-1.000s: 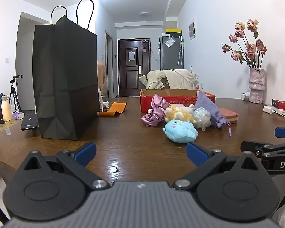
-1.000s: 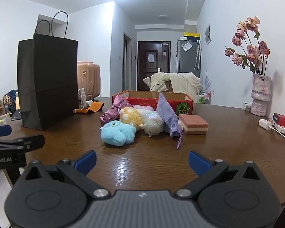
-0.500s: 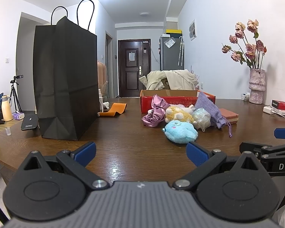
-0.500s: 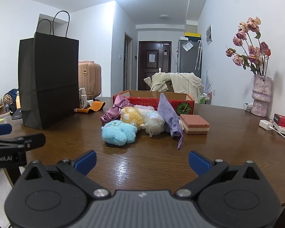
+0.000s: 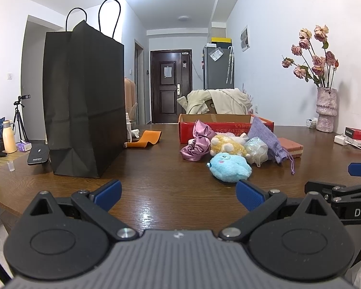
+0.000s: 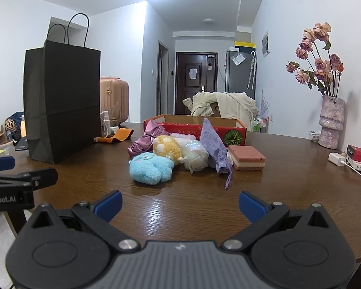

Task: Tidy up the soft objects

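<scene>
Presently, no item has been picked up; the work stands at the approach step. The left gripper (image 5: pixel 178 191) hangs low over the wooden table (image 5: pixel 156 183), its blue pads spread wide with nothing between them. The right gripper (image 6: pixel 179 203) is in the same condition: jaws wide apart, empty, near the table edge.

The soft objects lie in one cluster ahead of both grippers, slightly right of the left gripper's centre line and roughly centred for the right. Nearest is the blue plush toy (image 6: pixel 150 167); behind it, touching or nearly so, are a yellow plush (image 6: pixel 167 147), a purple satin scrunchie (image 6: pixel 146 141), a translucent mesh pouch (image 6: pixel 196 156) and a lavender drawstring bag (image 6: pixel 215 148). A pink sponge block (image 6: pixel 246 157) sits just beside the bag, to the right. Behind the cluster stands an open red cardboard box (image 6: pixel 195 128); ahead and left of both grippers stands an upright black paper bag (image 5: pixel 84 110).

Judgement: which container is intended cannot be determined from the views. The next move calls for one gripper to advance to the blue plush, straddle it, and close gently, since it should compress readily.
</scene>
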`<state>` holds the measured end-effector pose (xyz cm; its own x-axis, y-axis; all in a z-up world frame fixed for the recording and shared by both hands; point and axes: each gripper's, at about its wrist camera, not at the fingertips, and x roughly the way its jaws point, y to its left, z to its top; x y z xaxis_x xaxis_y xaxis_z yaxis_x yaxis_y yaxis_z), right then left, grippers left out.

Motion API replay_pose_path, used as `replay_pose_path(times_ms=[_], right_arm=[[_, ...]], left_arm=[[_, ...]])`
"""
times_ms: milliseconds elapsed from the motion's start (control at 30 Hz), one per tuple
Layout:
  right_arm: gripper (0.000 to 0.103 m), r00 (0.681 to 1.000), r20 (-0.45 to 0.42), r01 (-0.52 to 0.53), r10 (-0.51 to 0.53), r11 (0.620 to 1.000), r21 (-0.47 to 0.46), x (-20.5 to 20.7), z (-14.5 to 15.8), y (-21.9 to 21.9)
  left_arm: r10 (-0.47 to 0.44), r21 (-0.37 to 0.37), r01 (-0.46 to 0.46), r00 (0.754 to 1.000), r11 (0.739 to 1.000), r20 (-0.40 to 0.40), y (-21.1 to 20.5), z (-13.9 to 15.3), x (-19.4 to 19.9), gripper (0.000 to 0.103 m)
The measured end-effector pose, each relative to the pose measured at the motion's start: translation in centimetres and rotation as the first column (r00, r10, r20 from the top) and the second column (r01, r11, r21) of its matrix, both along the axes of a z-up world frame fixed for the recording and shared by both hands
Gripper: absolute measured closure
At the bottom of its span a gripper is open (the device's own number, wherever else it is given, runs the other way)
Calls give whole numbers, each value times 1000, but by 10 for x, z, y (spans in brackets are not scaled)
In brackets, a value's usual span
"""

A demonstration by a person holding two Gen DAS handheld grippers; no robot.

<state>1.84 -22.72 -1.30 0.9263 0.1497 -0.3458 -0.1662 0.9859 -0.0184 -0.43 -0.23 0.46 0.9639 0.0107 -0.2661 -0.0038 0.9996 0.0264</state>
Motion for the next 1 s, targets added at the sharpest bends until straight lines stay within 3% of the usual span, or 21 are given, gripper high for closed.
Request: replay_pose_path(times_ms=[1000], right_arm=[[0, 1000, 6, 2, -2, 1000, -5, -1, 0, 2]], left_arm=[[-9, 11, 9, 1000, 1000, 9, -4, 0, -1, 0]])
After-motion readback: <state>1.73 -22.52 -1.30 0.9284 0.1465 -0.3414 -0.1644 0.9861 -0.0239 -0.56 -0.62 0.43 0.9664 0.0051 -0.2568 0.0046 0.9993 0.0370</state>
